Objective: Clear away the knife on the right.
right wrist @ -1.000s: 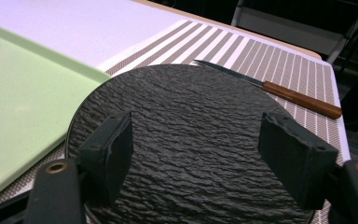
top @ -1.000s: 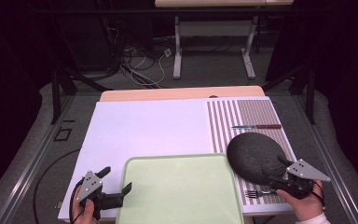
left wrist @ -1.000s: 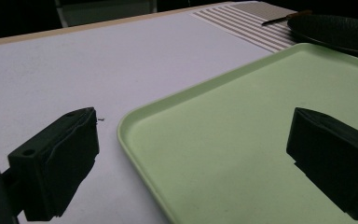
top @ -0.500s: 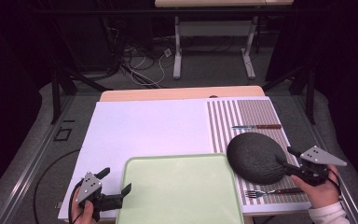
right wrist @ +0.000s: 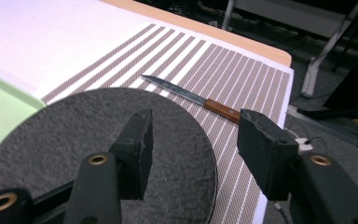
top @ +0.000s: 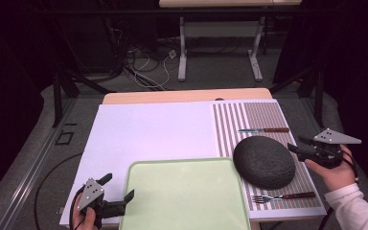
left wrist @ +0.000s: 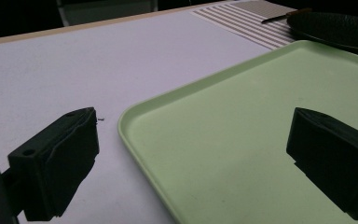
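A dark grey round plate [top: 264,162] lies on the striped placemat [top: 258,112], between a wooden-handled knife [top: 263,130] behind it and a fork [top: 282,196] in front. My right gripper [top: 297,143] hovers at the plate's right edge; its jaws have just been closing partway and stand open with nothing between them. In the right gripper view the gripper [right wrist: 193,135] hangs above the plate [right wrist: 74,140] rim, with the knife [right wrist: 186,95] beyond. My left gripper [top: 118,187] is open at the left front corner of the pale green tray [top: 187,191], its jaws [left wrist: 191,116] straddling the tray's rim [left wrist: 135,112].
A white mat [top: 148,129] covers the left and middle of the table, with a wooden edge [top: 187,96] behind it. The table's right edge runs just past the placemat. Cables and table legs stand on the floor beyond.
My right gripper has lifted and moved right and back, from the plate's front right by the fork to its right edge. Plate, fork, knife and left gripper stayed put.
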A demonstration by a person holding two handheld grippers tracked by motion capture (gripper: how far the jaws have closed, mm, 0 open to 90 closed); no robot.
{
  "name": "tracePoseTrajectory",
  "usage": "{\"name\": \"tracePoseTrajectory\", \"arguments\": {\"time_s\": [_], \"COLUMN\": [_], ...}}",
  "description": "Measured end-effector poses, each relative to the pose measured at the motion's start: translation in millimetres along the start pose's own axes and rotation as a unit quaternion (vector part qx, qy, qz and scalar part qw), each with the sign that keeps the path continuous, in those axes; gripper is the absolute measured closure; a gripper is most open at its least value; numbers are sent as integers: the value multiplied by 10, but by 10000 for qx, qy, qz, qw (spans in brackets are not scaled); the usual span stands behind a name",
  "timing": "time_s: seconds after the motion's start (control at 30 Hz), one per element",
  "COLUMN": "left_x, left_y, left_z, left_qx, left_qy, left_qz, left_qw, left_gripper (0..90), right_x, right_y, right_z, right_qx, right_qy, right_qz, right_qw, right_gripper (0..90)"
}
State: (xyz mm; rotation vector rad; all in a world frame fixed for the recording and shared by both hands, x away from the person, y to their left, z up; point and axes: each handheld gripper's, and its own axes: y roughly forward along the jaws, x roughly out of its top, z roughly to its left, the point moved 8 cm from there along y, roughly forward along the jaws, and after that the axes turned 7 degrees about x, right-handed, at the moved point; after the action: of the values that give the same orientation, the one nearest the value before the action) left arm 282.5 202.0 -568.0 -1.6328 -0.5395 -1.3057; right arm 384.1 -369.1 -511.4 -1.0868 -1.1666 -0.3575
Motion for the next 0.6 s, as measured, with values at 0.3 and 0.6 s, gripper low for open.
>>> {"name": "tracePoseTrajectory", "arguments": {"time_s": [0.3, 0.6], "left_x": [-2, -3], "left_y": [4, 6], "left_z": [-12, -24], "left_qx": [-10, -49], "left_qy": [85, 111], "left_qz": [28, 36], "left_qw": [10000, 9999], "left_gripper": [27, 27], "right_x": [126, 250], "right_y": [157, 302], "right_z": [-140, -315], "right_qx": [-73, -184], "right_qy": [116, 273], "right_qz": [170, 286], "right_qw": [9998, 9991], "right_gripper": [475, 477]}}
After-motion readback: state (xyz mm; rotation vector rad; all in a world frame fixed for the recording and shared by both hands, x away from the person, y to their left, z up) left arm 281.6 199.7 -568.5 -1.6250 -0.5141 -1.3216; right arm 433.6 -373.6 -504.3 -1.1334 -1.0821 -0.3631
